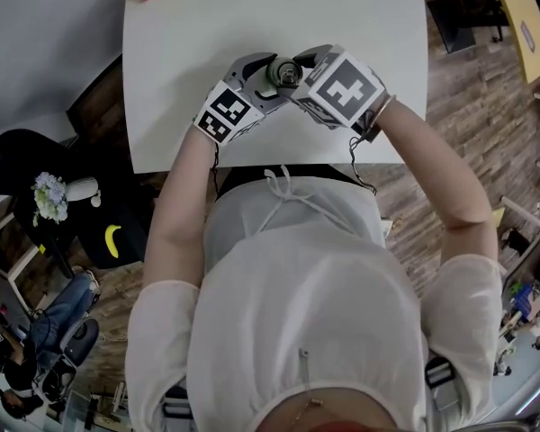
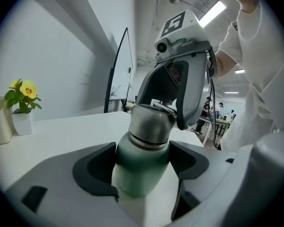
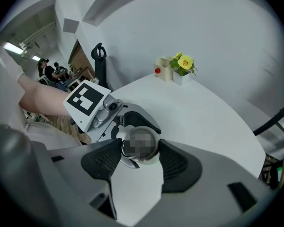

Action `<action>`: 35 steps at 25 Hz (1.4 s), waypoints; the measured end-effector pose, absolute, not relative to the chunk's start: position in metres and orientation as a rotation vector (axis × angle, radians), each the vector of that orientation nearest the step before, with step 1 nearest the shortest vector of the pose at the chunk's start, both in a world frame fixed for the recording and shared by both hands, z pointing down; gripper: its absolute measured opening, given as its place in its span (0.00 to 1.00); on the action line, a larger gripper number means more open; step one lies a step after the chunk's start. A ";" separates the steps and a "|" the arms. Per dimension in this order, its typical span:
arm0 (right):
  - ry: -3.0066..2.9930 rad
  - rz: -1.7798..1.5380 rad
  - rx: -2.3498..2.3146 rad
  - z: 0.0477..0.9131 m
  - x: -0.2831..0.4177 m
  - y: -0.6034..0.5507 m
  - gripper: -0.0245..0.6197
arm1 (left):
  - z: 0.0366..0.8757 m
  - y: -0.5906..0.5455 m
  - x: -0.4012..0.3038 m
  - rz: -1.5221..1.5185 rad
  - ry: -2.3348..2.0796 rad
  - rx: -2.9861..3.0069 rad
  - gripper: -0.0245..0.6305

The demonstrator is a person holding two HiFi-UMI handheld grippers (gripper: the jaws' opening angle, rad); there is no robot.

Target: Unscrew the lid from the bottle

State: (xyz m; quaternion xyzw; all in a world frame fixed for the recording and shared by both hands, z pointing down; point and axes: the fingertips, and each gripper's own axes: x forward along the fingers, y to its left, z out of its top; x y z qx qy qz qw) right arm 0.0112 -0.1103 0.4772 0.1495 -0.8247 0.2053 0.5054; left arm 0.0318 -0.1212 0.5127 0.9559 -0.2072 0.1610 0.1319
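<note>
Bottle (image 2: 139,174) sits clamped in left hand-held gripper (image 2: 143,150); right hand-held gripper (image 3: 140,148) pinches its lid (image 2: 151,122) from above.

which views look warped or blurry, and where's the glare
Left gripper view: fisheye, dark corners, strip light blown out, bottle soft up close. Right gripper view: fisheye too, mosaic patch over the lid. Head view: edges bend, table evenly lit.

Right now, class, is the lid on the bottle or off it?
On: the steel lid sits atop the green bottle, meeting its neck.
</note>
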 end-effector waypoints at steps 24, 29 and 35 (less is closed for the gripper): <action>-1.828 -0.177 -0.371 0.477 0.014 -0.101 0.44 | 0.516 -0.124 0.031 0.459 -0.611 2.781 0.60; -1.894 -0.119 -0.279 0.474 0.011 -0.104 0.49 | 0.517 -0.124 0.029 0.472 -0.613 2.780 0.60; -2.077 0.222 0.009 0.463 0.011 -0.109 0.57 | 0.517 -0.124 0.030 0.484 -0.606 2.782 0.60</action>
